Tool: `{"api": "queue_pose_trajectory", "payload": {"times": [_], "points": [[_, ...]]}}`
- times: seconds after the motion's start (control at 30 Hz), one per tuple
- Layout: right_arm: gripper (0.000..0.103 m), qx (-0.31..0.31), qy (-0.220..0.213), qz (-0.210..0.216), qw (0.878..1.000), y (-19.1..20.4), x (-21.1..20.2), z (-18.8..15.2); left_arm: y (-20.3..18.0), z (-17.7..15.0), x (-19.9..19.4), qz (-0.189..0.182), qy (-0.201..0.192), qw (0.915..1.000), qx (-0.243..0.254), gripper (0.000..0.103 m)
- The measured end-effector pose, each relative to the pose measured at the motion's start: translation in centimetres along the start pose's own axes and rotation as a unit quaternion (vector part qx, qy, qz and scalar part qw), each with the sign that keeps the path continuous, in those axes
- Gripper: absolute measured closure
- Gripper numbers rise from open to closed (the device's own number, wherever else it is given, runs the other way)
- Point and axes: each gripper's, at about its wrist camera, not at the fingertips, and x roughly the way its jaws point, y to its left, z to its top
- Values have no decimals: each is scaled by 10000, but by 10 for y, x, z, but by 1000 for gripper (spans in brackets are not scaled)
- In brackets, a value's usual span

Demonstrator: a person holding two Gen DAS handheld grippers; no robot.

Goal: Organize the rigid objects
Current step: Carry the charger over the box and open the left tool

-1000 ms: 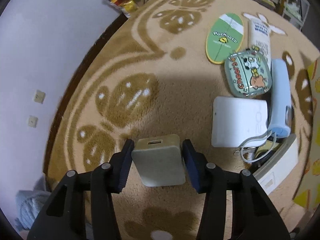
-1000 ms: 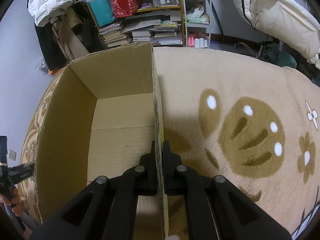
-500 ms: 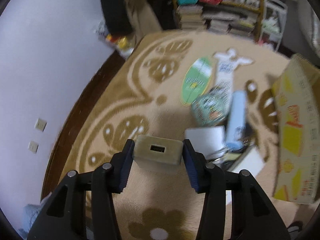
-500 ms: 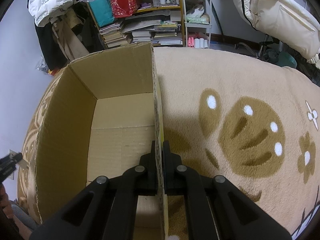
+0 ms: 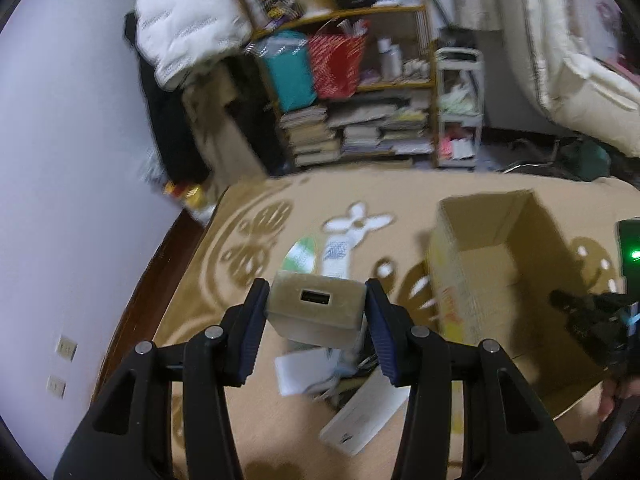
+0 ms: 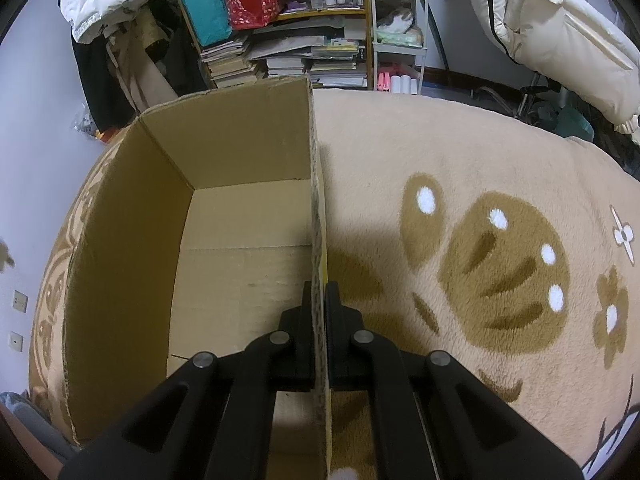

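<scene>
My left gripper [image 5: 316, 312] is shut on a beige power bank [image 5: 316, 310] with a USB port facing me, lifted above the rug. Below it lie a white flat device [image 5: 304, 368], a white box [image 5: 366, 414], a green oval card [image 5: 302, 256] and a white tube [image 5: 336, 256]. The open cardboard box [image 5: 500, 264] stands to the right of the left gripper. In the right wrist view, my right gripper [image 6: 319, 300] is shut on the box's right wall [image 6: 316, 208]; the box interior [image 6: 240, 264] holds nothing visible.
A beige patterned rug [image 6: 480, 240] covers the floor. Shelves with stacked books [image 5: 352, 128] and bags stand at the back. A white jacket [image 6: 560, 32] hangs at the right. A lilac wall [image 5: 72, 160] runs along the left. The other gripper's tool [image 5: 600, 320] shows at the right edge.
My left gripper has raised the power bank off the rug and tilted up and right, bringing the cardboard box and shelves into view. The right gripper stays clamped on the box wall.
</scene>
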Motion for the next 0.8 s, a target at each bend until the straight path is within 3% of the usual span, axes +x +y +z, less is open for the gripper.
{"api": "queue_pose_trajectory", "payload": {"times": [0.27,0.47,0.6,0.8], "points": [[99,-26,20,40,10000,1,1,0,-56,24,-7,-490,-394,9973,391,56],[99,-81,14,71,9999,6,2,2,-97,28,5,-879,-423,9936,563,56],[98,-7,16,111,9999,4,3,2,-116,20,15,-1153,-324,9904,694,56],[98,15,18,129,9999,1,3,2,-122,9,34,-1238,27,9905,599,56]]}}
